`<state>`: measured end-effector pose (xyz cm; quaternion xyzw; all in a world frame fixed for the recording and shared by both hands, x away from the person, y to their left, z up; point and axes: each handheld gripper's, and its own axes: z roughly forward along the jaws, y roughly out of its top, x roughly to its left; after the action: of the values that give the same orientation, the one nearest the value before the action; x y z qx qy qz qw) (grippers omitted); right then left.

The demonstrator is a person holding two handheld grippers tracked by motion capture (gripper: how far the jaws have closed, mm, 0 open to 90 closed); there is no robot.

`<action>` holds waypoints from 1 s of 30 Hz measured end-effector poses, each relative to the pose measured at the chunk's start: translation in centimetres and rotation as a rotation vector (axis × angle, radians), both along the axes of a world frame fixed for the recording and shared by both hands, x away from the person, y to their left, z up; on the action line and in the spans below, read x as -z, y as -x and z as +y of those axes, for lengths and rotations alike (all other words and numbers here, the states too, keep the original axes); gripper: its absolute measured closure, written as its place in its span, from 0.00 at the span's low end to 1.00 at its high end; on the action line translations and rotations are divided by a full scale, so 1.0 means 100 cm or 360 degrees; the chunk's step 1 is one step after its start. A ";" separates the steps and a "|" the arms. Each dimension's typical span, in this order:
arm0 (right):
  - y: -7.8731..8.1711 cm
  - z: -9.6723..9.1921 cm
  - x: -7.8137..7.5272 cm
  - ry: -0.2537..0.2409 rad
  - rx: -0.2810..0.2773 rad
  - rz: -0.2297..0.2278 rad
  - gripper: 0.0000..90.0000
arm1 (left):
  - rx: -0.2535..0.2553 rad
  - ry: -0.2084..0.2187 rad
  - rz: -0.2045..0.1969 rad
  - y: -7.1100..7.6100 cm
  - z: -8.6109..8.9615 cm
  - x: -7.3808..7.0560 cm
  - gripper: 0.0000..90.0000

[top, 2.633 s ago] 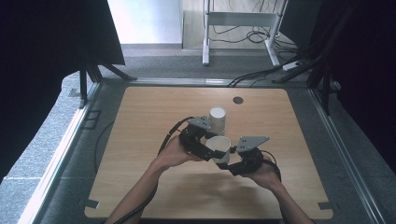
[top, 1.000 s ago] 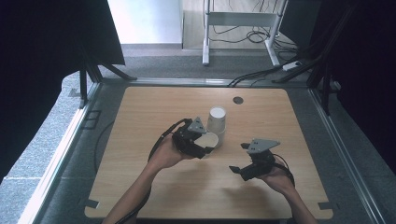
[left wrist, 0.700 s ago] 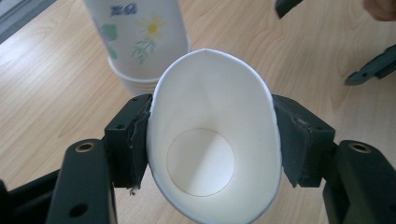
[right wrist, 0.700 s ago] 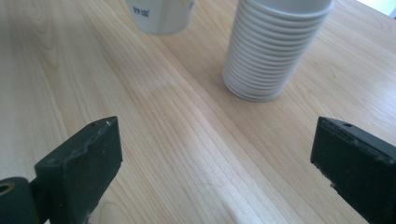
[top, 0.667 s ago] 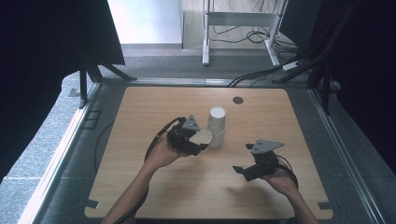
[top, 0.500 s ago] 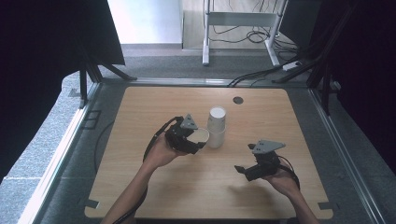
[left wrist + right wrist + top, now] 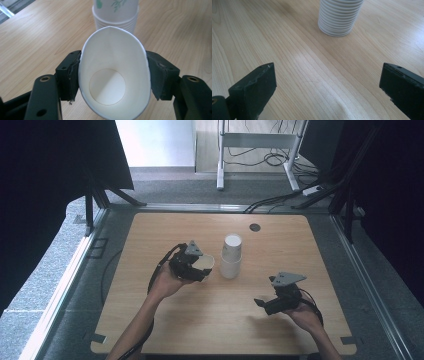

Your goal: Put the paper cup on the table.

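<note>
So nearest the person, the right claw (image 7: 261, 304) sat low over the counter (image 7: 165, 330) with its jaws spread wide and nothing between them; they'd just been opening up. In the right gripper view the bare wood showed between the two black jaws, and the stack of cups (image 7: 340, 17) stood further ahead.

Bit further out on the other side, the left claw (image 7: 204, 268) was pinching a single paper cup (image 7: 113, 75) across its sides, hard enough that the rim got squashed into an oval. That cup lay on its side in the grip, long axis roughly level, mouth facing back at the left gripper view's camera and its base toward the stack. It was just beside the stack; couldn't tell if they touched.

Past that, the upside-down stack stood upright mid-counter, and a small dark round thing (image 7: 255, 227) sat near the far edge.
</note>
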<state>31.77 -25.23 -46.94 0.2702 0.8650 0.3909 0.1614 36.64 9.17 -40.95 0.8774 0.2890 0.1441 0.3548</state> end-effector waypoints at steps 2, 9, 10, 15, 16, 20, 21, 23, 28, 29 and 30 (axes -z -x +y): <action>0.000 -0.001 0.001 0.0007 0.0008 0.0004 0.01 | -0.0018 -0.0001 0.0005 -0.001 0.002 0.003 0.37; -0.001 -0.003 0.005 0.0041 0.0015 0.0017 0.01 | -0.0079 0.0009 0.0023 -0.004 0.012 0.015 0.36; -0.001 -0.003 0.006 0.0038 0.0021 0.0020 0.01 | -0.0089 0.0011 0.0026 -0.004 0.014 0.017 0.36; -0.002 -0.003 0.008 0.0054 0.0021 0.0026 0.02 | -0.0137 0.0024 0.0037 -0.007 0.018 0.029 0.35; -0.002 -0.003 0.008 0.0059 0.0018 0.0026 0.02 | -0.0144 0.0023 0.0038 -0.007 0.019 0.031 0.35; -0.003 -0.003 0.009 0.0074 0.0007 0.0035 0.02 | -0.0150 0.0033 0.0040 -0.008 0.021 0.038 0.33; -0.002 -0.003 0.010 0.0074 0.0007 0.0039 0.02 | -0.0157 0.0033 0.0043 -0.007 0.021 0.039 0.33; -0.003 -0.002 0.010 0.0080 0.0001 0.0043 0.03 | -0.0159 0.0027 0.0041 -0.007 0.021 0.043 0.32; -0.002 -0.002 0.011 0.0093 -0.0009 0.0047 0.03 | -0.0170 0.0027 0.0051 -0.007 0.021 0.047 0.31; -0.002 -0.002 0.011 0.0095 -0.0011 0.0046 0.03 | -0.0163 0.0020 0.0049 -0.007 0.021 0.048 0.30; -0.002 -0.002 0.011 0.0097 -0.0013 0.0046 0.03 | -0.0169 0.0029 0.0050 -0.006 0.020 0.049 0.29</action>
<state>32.02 -25.38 -48.03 0.2672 0.8799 0.3610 0.1553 37.28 11.19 -45.87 0.8597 0.3419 0.1463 0.3502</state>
